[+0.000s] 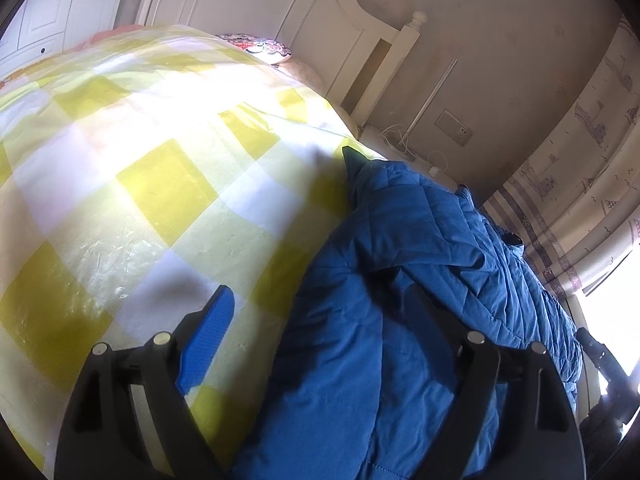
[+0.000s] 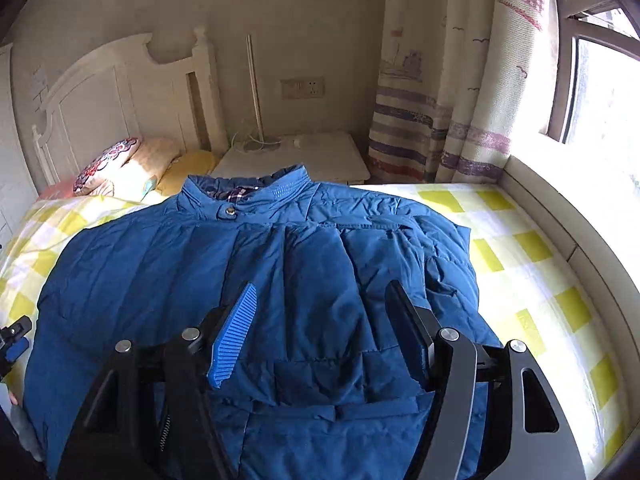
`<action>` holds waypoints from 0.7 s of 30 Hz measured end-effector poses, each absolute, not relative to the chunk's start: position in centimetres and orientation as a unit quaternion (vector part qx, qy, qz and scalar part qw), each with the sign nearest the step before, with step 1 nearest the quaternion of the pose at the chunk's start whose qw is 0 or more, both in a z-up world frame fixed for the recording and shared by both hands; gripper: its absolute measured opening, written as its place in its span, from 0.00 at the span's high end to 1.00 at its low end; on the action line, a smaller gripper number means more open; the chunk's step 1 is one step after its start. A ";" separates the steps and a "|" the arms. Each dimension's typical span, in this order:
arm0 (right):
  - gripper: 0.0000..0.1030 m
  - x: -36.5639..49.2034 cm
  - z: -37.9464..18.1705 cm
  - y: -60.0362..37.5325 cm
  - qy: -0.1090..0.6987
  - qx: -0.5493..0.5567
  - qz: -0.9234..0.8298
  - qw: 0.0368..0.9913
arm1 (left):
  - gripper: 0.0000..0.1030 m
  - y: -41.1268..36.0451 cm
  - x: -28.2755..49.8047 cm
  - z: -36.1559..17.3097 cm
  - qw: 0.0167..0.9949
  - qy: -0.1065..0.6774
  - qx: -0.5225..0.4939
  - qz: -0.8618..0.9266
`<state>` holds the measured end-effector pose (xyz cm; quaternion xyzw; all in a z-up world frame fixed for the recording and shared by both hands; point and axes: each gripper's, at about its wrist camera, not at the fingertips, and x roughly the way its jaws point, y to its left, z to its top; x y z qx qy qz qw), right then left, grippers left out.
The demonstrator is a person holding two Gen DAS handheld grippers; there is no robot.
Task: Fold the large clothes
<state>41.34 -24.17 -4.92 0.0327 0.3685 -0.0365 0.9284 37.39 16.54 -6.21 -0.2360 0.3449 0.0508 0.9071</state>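
A large blue quilted jacket [image 2: 192, 264] lies front-up on the bed, its collar [image 2: 248, 194] toward the headboard. One sleeve [image 2: 404, 264] is folded in over the right side of the body. My right gripper [image 2: 322, 286] hovers open above the middle of the jacket, with nothing between its fingers. In the left wrist view the jacket [image 1: 400, 280] fills the right half. My left gripper [image 1: 318, 292] stands open over the jacket's left edge, its blue pad [image 1: 208, 336] above the sheet. The left gripper [image 2: 16, 336] also shows at the far left of the right wrist view.
The bed has a yellow and white check sheet [image 2: 520, 264], with pillows [image 2: 120, 164] by the white headboard [image 2: 120, 92]. A white nightstand [image 2: 296, 156] with cables stands behind the bed. A curtain [image 2: 440, 100] and a window [image 2: 600, 80] are on the right.
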 end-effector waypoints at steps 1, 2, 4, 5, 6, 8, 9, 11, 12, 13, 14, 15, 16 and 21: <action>0.27 41.8 -6.9 -23.7 0.397 0.020 -0.035 0.917 | 0.17 16.3 37.3 -5.7 0.910 0.342 -0.226 0.056; 0.24 41.3 -8.0 -23.1 0.384 -0.003 -0.033 0.923 | 0.17 15.8 37.1 -4.9 0.915 0.336 -0.213 0.061; 0.21 41.2 -8.2 -22.8 0.381 -0.012 -0.034 0.924 | 0.17 14.8 37.1 -3.0 0.924 0.316 -0.211 0.045; 0.19 41.4 -8.3 -22.7 0.383 -0.014 -0.035 0.923 | 0.17 14.1 37.4 -2.0 0.926 0.308 -0.217 0.027; 0.19 41.6 -8.4 -22.7 0.386 -0.017 -0.035 0.922 | 0.16 13.4 38.1 -1.2 0.927 0.303 -0.219 0.011; 0.19 41.6 -8.4 -22.8 0.385 -0.014 -0.034 0.922 | 0.14 11.4 39.8 -0.1 0.930 0.304 -0.206 0.002; 0.19 41.6 -8.4 -22.9 0.384 -0.011 -0.032 0.923 | 0.12 10.3 40.9 0.0 0.930 0.312 -0.195 -0.002; 0.18 41.6 -8.3 -22.9 0.384 -0.005 -0.028 0.923 | 0.11 8.1 43.0 -1.1 0.923 0.340 -0.178 -0.016; 0.18 41.7 -8.3 -22.9 0.385 -0.004 -0.027 0.923 | 0.11 7.1 43.8 -2.3 0.920 0.354 -0.166 -0.018; 0.18 41.7 -8.3 -22.9 0.385 -0.005 -0.028 0.923 | 0.06 6.0 44.6 -4.0 0.916 0.375 -0.141 -0.009; 0.18 41.6 -8.3 -22.8 0.384 -0.006 -0.027 0.923 | 0.05 4.9 45.1 -6.0 0.914 0.393 -0.101 0.002; 0.18 41.6 -8.3 -22.7 0.384 -0.007 -0.027 0.923 | 0.04 3.7 45.3 -6.6 0.912 0.405 -0.060 0.016; 0.17 41.5 -8.3 -22.6 0.385 -0.009 -0.028 0.922 | 0.03 3.0 45.2 -6.4 0.914 0.404 -0.031 0.023; 0.16 41.6 -8.2 -22.8 0.385 -0.001 -0.021 0.923 | 0.03 3.5 44.6 -5.4 0.917 0.396 -0.037 0.022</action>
